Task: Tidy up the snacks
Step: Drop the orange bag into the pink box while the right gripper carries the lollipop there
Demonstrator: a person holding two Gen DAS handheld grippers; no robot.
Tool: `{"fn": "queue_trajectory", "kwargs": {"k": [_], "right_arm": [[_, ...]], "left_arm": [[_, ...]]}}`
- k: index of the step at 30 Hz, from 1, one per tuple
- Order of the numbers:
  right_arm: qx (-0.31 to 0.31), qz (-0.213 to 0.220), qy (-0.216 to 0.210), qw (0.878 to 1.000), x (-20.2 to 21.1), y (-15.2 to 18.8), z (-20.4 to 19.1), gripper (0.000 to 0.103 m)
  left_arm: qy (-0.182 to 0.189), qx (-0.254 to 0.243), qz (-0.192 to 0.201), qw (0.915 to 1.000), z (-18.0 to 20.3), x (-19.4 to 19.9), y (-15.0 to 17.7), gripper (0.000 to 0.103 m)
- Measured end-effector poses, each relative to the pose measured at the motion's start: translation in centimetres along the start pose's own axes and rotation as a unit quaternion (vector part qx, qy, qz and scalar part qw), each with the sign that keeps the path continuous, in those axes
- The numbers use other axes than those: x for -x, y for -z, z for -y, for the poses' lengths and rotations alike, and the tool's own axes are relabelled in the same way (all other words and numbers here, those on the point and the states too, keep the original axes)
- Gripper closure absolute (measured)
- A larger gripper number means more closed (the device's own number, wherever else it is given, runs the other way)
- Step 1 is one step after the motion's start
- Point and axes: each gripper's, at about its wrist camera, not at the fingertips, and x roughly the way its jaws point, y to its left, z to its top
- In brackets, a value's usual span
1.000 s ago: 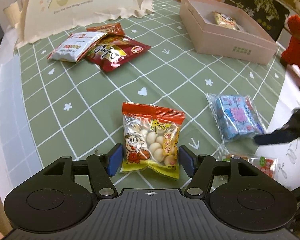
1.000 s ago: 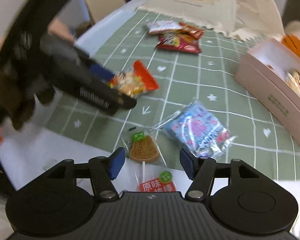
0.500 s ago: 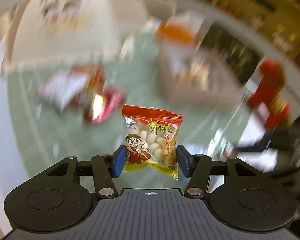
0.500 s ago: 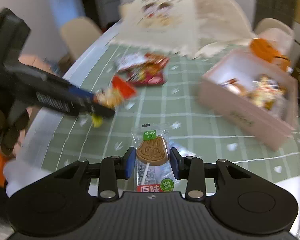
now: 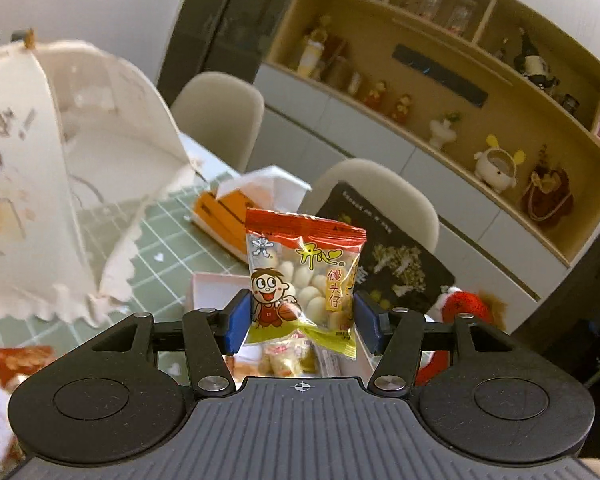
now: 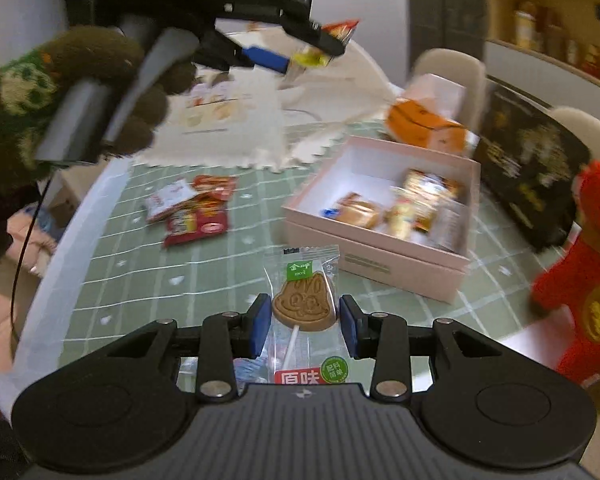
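Brown-gloved hand [image 6: 72, 92] raised, left hand-held gripper [image 6: 320, 46] pinching snack pkt [image 6: 332, 36].

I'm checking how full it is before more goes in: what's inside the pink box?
The pink box holds several wrapped snacks along its right side; the left of its white floor is bare. Blur hides what they are, and the near wall covers the front floor.

Open box [image 6: 380, 256] on table [image 6: 204, 280], snack packs inside. Loose snack packets [image 6: 192, 208] left of box. Tissue box [image 6: 424, 124] behind it, food cover [image 6: 236, 120] behind-left. Plush toy [image 6: 576, 272] right of box. Lollipop [image 6: 304, 304] in front of box, raised between right gripper [image 6: 303, 328] pads.
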Motion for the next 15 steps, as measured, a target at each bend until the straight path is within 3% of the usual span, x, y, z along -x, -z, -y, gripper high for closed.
{"fn": "queue_trajectory", "kwargs": {"k": [3,8,15], "right_arm": [[-0.026,-0.003,0.022,0.999,0.3,0.5,1.4,0.066],[-0.061,-0.016,0.042,0.997,-0.5,0.8,3.0,0.066],[-0.057,0.014,0.047,0.997,-0.6,-2.9,3.4,0.066]], "left_arm": [[-0.008,0.003,-0.009,0.9999,-0.6,-2.0,0.6,0.043],[0.038,0.04,-0.035,0.9979,-2.2,-3.5,1.9,0.044],[0.032,0.101,-0.024,0.9941,-4.9,0.3,4.6,0.044]]}}
